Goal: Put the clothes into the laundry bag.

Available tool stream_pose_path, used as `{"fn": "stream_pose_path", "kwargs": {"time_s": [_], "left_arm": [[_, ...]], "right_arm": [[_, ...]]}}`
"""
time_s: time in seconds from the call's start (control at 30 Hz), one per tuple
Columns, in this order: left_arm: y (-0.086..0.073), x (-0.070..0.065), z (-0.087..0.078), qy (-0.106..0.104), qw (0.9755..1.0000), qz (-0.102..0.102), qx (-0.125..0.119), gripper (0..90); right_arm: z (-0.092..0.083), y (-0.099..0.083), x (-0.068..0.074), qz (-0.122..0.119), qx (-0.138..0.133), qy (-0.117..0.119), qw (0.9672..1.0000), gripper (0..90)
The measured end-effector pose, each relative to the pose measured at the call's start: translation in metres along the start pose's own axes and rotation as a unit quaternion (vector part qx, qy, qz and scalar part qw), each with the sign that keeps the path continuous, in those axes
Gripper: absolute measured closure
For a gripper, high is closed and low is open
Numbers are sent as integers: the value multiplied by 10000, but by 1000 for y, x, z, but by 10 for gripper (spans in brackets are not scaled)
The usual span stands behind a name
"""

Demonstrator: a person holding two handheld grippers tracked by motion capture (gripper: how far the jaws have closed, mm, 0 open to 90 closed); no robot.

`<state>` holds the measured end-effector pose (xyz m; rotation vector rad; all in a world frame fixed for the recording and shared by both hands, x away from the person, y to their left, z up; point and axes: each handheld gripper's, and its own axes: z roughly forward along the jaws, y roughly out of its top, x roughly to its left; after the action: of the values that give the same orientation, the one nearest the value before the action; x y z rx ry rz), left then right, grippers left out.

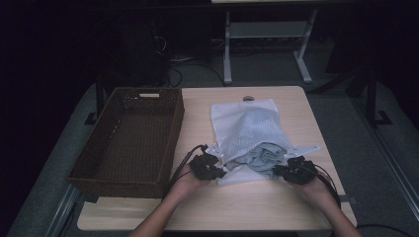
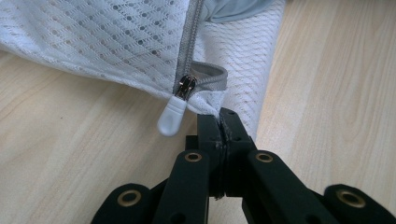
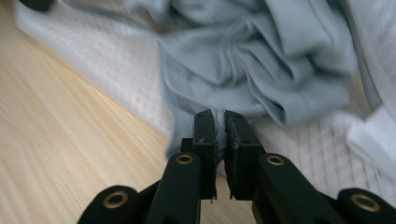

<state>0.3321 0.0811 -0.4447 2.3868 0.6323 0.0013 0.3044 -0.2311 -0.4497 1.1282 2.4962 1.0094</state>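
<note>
A: Your L gripper (image 2: 220, 122)?
B: Jaws clamped on the mesh bag (image 1: 244, 128) corner, just by the zip pull (image 2: 172, 116).
A: R gripper (image 3: 220, 122)?
B: Pinched on the grey cloth (image 3: 261, 60) at the bag's mouth. Bag lies mid-table (image 1: 276, 202), right of the basket (image 1: 129, 140).

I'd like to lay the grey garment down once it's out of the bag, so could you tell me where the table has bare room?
Bare wood runs along the near edge of the table, between the forearms. A strip lies between the basket and the mesh bag. It is crowded at the bag's mouth, where the left gripper pinches its corner and the right gripper pinches the grey garment.
</note>
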Motion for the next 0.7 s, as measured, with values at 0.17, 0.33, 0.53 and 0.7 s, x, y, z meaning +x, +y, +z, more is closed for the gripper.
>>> {"fn": "stream_pose_path", "kwargs": {"time_s": [0.17, 0.33, 0.53, 0.7], "left_arm": [[1, -2, 3, -33, 10000, 18, 38, 887], [1, -2, 4, -65, 9999, 45, 67, 887], [0, -2, 5, -103, 9999, 54, 92, 888], [0, -2, 5, -124, 9999, 54, 107, 889]], "right_arm": [[6, 20, 7, -144, -309, 50, 9994, 837], [26, 39, 15, -318, -301, 11, 9990, 837], [48, 54, 13, -309, -190, -229, 9991, 841], [62, 63, 5, -111, -201, -450, 9987, 843]]}}
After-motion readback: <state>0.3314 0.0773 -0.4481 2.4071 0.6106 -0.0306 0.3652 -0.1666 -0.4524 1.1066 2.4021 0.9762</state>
